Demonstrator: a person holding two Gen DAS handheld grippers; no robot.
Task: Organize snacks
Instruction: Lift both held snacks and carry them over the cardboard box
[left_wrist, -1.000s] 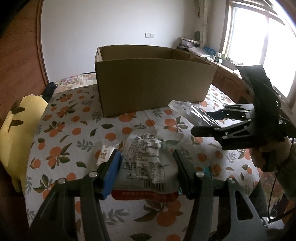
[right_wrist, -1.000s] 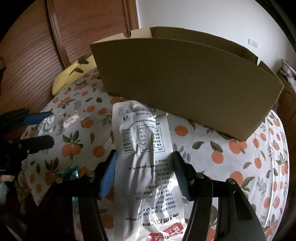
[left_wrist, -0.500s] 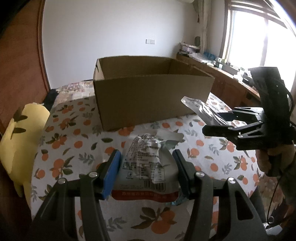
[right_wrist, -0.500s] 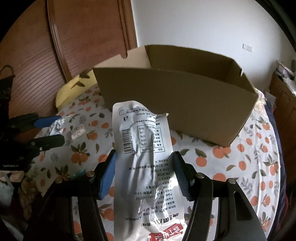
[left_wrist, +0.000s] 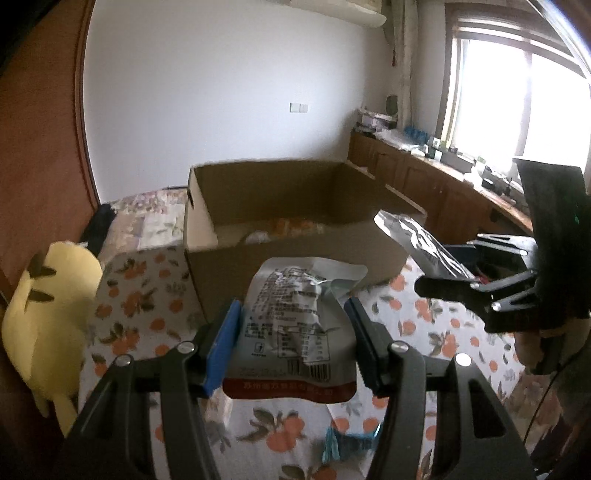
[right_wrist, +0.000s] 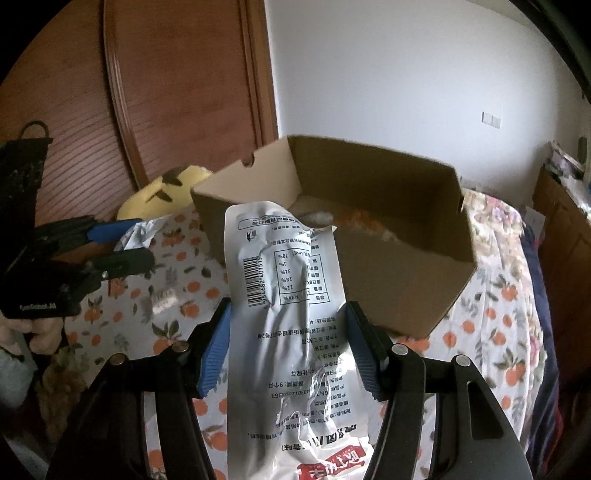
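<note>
Snack packets are up in the air in both grippers, each clamped across its width. The left gripper (left_wrist: 293, 332) is closed on a crinkled silver pouch (left_wrist: 295, 317), red-banded end toward the camera, far end pointing at the cardboard box (left_wrist: 295, 254). The right gripper (right_wrist: 288, 343) squeezes a longer silver packet (right_wrist: 284, 295) whose long axis runs straight away along the fingers, its top edge reaching over the box's near wall. Box sits open on the orange-print tablecloth (right_wrist: 498, 317), with some snacks inside. Yellow plush toy (left_wrist: 48, 317) lies off left.
</note>
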